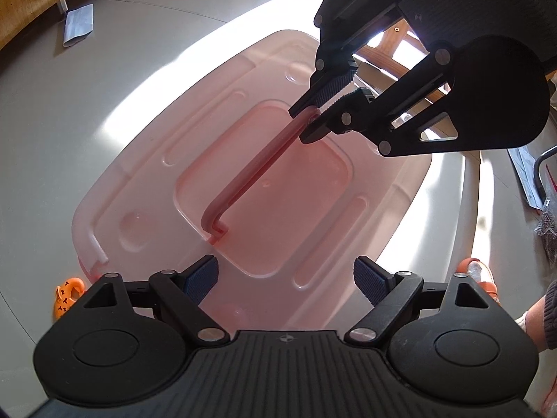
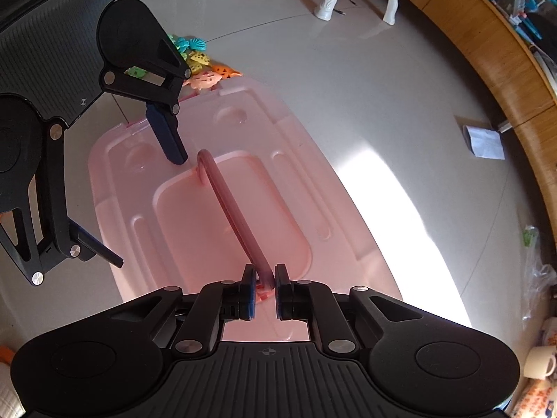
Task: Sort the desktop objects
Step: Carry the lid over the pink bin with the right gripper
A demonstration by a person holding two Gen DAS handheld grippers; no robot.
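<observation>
- Pink translucent plastic makes up the storage box lid (image 1: 146, 188), which lies flat over the box on the pale floor (image 1: 41, 122); no desk shows in either view, so the floor carries everything.
- A pink carry handle (image 1: 254, 170) stands raised along the middle of the lid's sunken centre panel, running from the near edge to the far edge as the left wrist view sees it.
- The right gripper (image 2: 266, 277) is clenched on one end of that handle, its pads pressed to either side of the bar.
- The left gripper (image 1: 285, 278) is spread wide and holds nothing, hovering above the lid's near edge just beside the handle's other end.
- Small plastic toys (image 2: 202, 66), orange, green and yellow, lie on the floor against the lid's far corner in the right wrist view; an orange toy (image 1: 68, 294) sits by another corner.
- The step in hand looks like opening or moving the box so the toys can go in.
- Next, I judge, a steady upward pull on the handle, or the free left gripper working a lid edge; whether side latches hold the lid cannot be told.
</observation>
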